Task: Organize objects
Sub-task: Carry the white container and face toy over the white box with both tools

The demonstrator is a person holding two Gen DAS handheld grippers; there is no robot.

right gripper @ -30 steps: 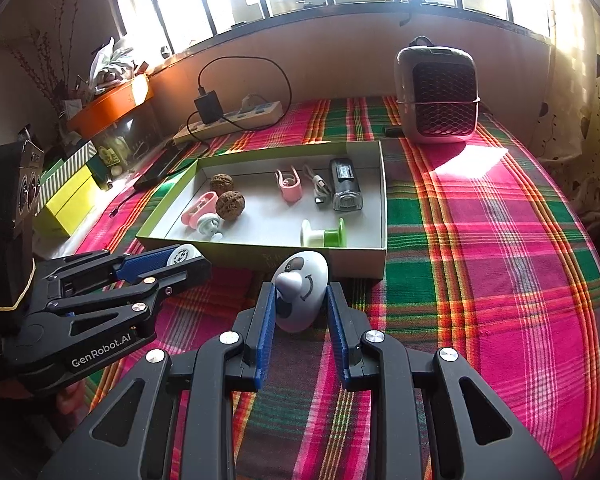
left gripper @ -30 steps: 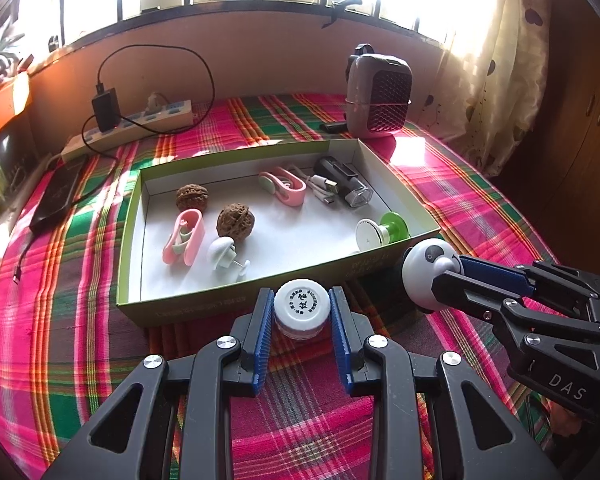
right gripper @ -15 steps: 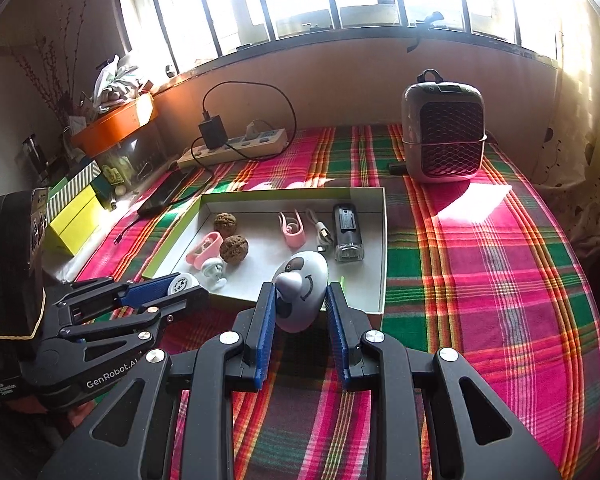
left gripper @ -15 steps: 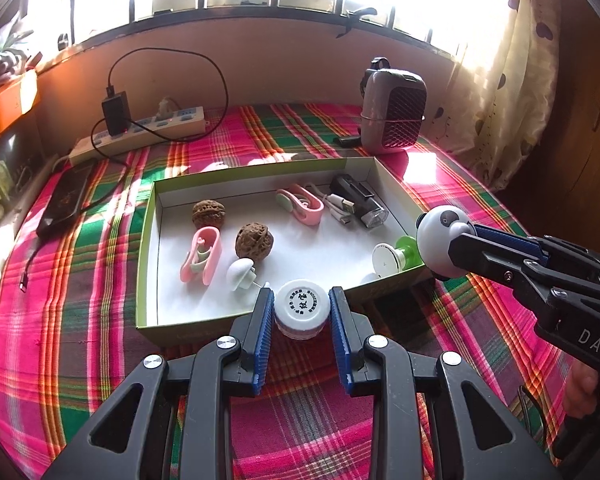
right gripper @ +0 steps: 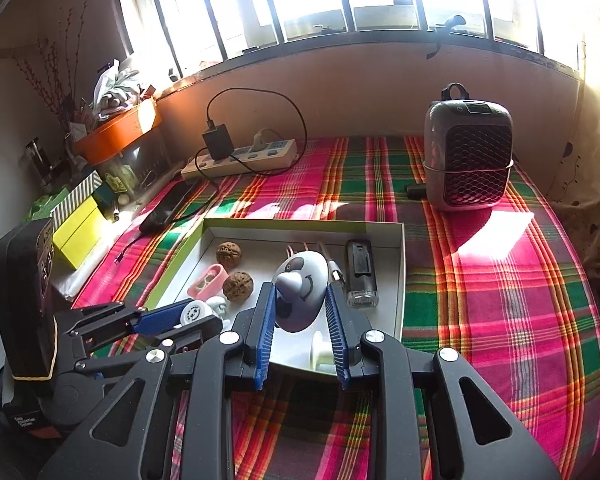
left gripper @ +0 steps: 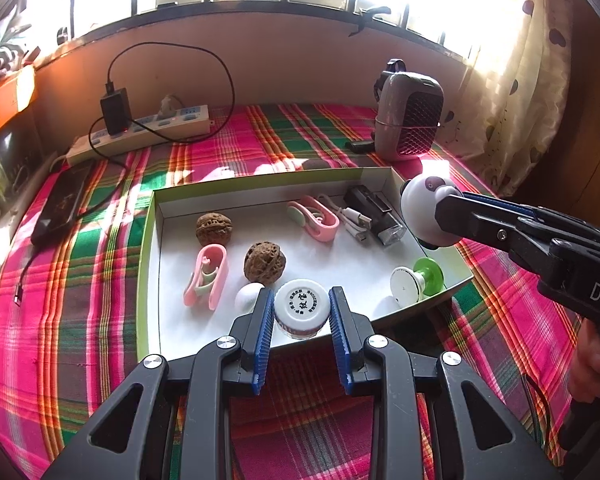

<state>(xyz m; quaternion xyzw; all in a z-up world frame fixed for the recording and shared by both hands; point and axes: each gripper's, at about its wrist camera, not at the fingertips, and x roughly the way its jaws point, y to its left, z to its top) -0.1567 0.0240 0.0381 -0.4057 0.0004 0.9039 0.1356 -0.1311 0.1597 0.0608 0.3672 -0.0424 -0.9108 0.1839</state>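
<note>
left gripper [left gripper: 301,312]: clamped on white-capped jar [left gripper: 301,309], above tray [left gripper: 146,240] near edge. right gripper [right gripper: 300,304]: clamped on panda toy [right gripper: 302,288], above right side.

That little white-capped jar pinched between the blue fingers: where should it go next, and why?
Probably a short way forward and down onto the bare white floor of the green-edged cardboard tray, then let go. The left gripper holds the small white-capped jar just over the tray's near wall, and open floor lies ahead between the brown walnut and the green-and-white suction hook.
</note>
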